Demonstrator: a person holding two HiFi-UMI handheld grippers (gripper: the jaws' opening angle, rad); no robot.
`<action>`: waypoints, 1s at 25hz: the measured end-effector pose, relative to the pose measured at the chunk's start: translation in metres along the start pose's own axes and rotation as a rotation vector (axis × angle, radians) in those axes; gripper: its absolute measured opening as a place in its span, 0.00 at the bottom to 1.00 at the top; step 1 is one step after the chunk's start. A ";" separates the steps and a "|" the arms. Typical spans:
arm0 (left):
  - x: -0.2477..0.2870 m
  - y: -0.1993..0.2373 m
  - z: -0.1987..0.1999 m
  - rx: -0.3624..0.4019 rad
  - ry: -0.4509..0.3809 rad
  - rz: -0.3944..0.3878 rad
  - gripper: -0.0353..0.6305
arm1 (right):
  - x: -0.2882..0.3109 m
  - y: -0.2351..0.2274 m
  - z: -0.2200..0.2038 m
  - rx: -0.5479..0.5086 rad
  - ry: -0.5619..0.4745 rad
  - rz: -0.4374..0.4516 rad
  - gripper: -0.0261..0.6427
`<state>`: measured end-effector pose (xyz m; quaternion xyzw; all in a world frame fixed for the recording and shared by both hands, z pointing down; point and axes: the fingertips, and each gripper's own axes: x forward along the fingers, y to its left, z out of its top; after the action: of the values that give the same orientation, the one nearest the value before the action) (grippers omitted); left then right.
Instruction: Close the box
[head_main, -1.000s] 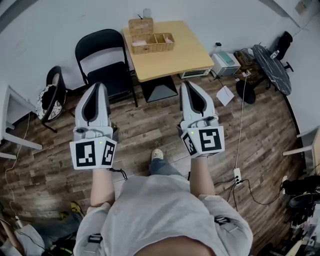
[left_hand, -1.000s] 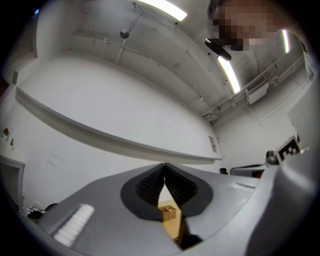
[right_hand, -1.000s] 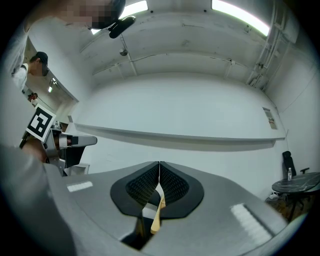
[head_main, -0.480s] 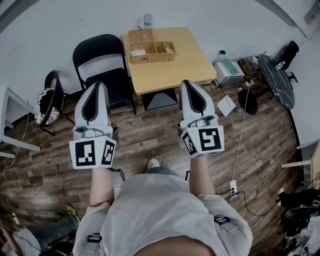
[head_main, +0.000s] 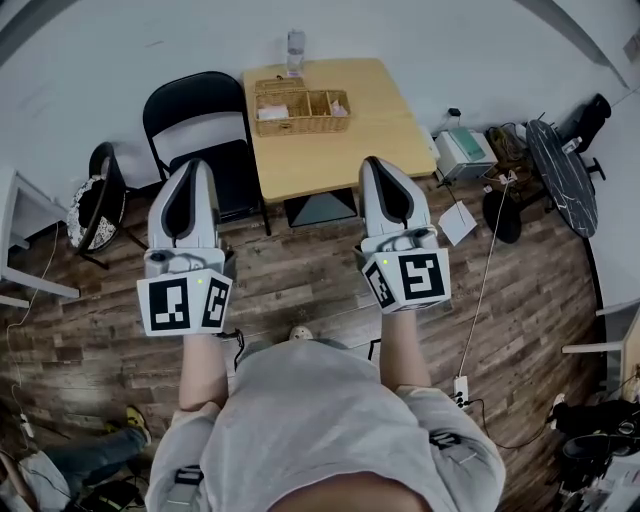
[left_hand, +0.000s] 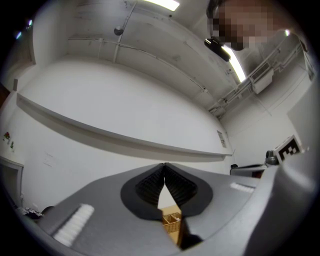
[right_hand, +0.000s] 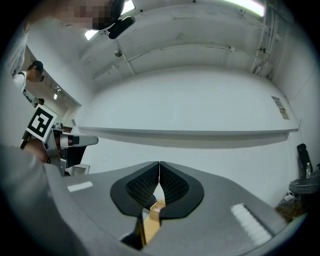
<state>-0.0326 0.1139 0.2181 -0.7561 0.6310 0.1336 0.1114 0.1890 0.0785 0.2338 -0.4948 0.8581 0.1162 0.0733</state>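
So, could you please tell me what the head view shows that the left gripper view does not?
Only the head view: the black chair, the bottle, the wooden floor. Only the left gripper view: the ceiling lights and wall ledge. Both: the wicker box on the table, and the shut left gripper.

1. The head view is taken from above, steeply downward, past the left gripper (head_main: 190, 165) and right gripper (head_main: 377, 160) toward a wooden table (head_main: 340, 150) farther off.
2. Each gripper view is aimed along its own jaws, tilted up at a white wall (left_hand: 125, 115).
3. The wicker box (head_main: 298, 103) is shared by all three views.
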 end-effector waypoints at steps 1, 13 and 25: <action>0.002 -0.002 -0.001 0.003 0.002 0.002 0.14 | 0.001 -0.003 -0.002 0.004 0.000 0.003 0.05; 0.035 -0.001 -0.013 0.026 0.012 0.014 0.14 | 0.030 -0.020 -0.017 0.036 -0.004 0.023 0.05; 0.097 0.038 -0.038 0.011 0.009 0.012 0.14 | 0.101 -0.037 -0.038 0.030 0.005 0.006 0.05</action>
<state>-0.0518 0.0043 0.2206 -0.7522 0.6367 0.1277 0.1118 0.1698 -0.0339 0.2409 -0.4913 0.8614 0.1024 0.0782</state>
